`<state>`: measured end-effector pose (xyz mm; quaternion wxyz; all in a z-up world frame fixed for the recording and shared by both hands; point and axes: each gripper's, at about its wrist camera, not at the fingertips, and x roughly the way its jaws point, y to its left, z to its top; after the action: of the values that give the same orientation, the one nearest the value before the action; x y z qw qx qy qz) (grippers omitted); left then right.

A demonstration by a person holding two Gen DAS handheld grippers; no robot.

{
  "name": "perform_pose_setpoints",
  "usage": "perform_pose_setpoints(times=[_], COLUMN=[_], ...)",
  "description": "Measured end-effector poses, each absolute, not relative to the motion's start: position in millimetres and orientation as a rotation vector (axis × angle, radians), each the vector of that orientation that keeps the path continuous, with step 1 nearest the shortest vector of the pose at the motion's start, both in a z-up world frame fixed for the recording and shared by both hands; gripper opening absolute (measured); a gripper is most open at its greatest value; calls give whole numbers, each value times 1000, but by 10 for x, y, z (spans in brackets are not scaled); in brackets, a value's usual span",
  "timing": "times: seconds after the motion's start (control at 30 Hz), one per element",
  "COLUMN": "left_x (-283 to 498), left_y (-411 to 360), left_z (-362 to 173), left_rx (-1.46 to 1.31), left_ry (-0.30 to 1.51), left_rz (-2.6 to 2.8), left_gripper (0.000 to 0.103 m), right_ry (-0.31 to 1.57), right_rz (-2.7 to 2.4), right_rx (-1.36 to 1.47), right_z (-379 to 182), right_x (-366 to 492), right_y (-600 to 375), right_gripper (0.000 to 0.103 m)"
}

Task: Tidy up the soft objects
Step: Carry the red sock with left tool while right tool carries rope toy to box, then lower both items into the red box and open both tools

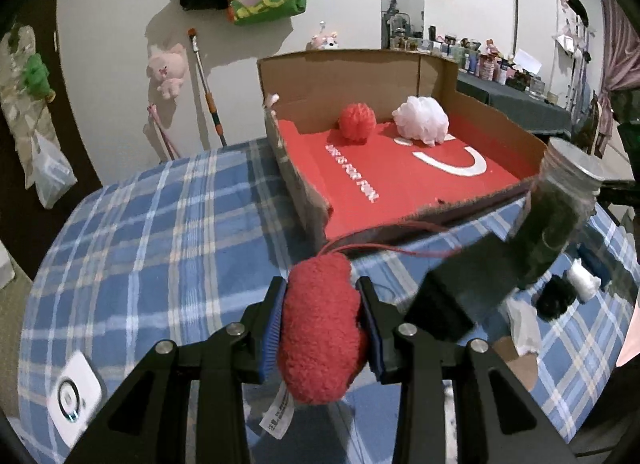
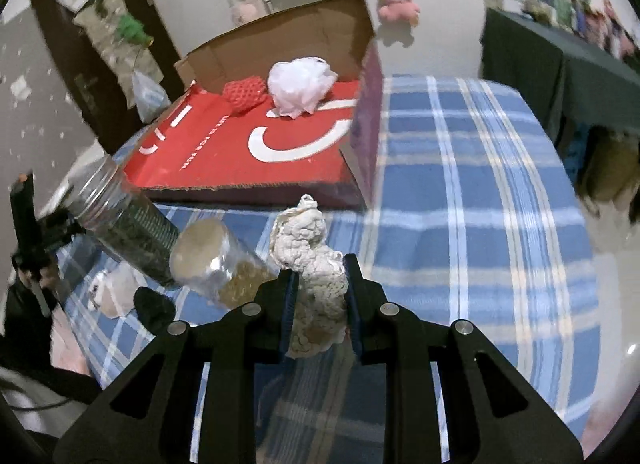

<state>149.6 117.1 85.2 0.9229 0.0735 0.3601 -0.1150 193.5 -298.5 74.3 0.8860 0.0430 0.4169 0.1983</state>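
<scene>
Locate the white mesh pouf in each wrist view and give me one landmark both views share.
Left wrist: white mesh pouf sits upper right of centre, at the back of the cardboard box, right of the red ball.
Right wrist: upper centre, again in the box, right of the red ball.
Shared landmark: the box's red floor with its white arc.

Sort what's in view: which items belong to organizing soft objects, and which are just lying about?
Job: red plush in left gripper; cream knit in right gripper; cardboard box; red pouf; white pouf.
Lying about: two jars.

Black grippers (image 1: 322, 328) (image 2: 318, 300) — blue pads (image 1: 269, 338), silver screws.
</scene>
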Motion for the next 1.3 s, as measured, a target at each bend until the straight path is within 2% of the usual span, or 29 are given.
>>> perform_pose_setpoints(times=[0.27,0.67,1.03,1.3], left_x=[1774,2467,3351,3711], left_y=[1071,636,118,-7], left_z=[1073,1299,1056,830], left_rx=[181,224,310,338], left_ry=[721,786,935,1018], left_rz=[-276,-256,-167,-109], left_gripper=[37,37,38,38], right_ry=[846,875,1060,1125], right_rz=[466,526,374,303], right_rx=[-35,-6,-141,-216], right_z=[976,1228,979,840], right_x=[2214,2907,3881,4194], right_y=[-2749,-2440,-1988,-1915], right_gripper=[21,21,21,21])
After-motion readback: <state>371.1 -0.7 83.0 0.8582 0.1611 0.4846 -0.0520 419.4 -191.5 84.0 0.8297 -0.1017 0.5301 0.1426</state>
